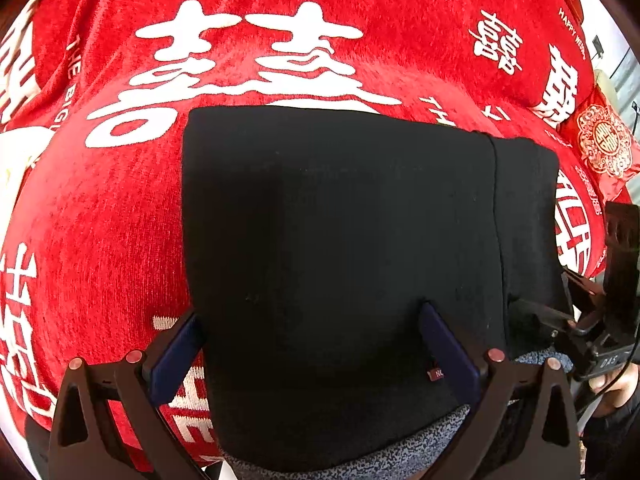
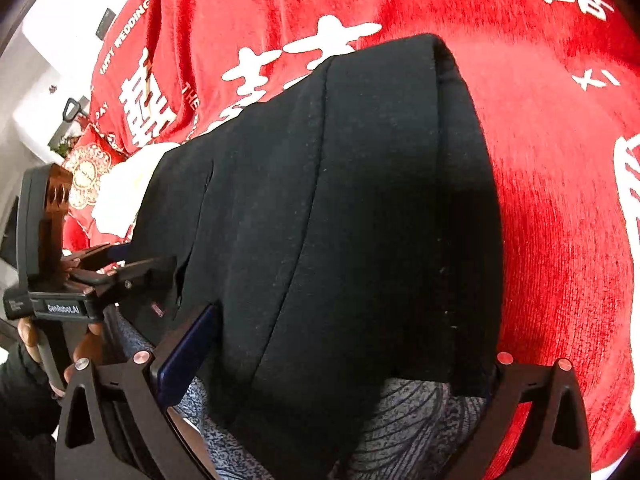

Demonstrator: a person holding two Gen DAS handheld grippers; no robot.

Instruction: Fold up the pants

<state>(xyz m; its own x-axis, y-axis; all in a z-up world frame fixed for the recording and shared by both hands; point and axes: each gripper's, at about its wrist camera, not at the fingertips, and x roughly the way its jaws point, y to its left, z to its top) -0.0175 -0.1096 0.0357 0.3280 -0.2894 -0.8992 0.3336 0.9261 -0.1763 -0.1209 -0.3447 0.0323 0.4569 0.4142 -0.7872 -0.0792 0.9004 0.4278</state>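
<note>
We hold the left gripper point(image 1: 312, 344) and the right gripper point(image 2: 348, 340) with fingers spread wide, astride the near edge of the black pants point(image 1: 340, 240) — folded flat on a red blanket point(image 1: 100, 216) with white characters. Beyond the blanket, a white wall point(image 2: 48, 60).

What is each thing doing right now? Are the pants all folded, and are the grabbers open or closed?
black pants: folded into a thick flat bundle, lying on the blanket.
red blanket: spread out flat under the pants.
left gripper: open, fingers wide apart over the pants' near edge.
right gripper: open, fingers on either side of the pants' near end.
red cushion: lying at the blanket's edge.
</note>
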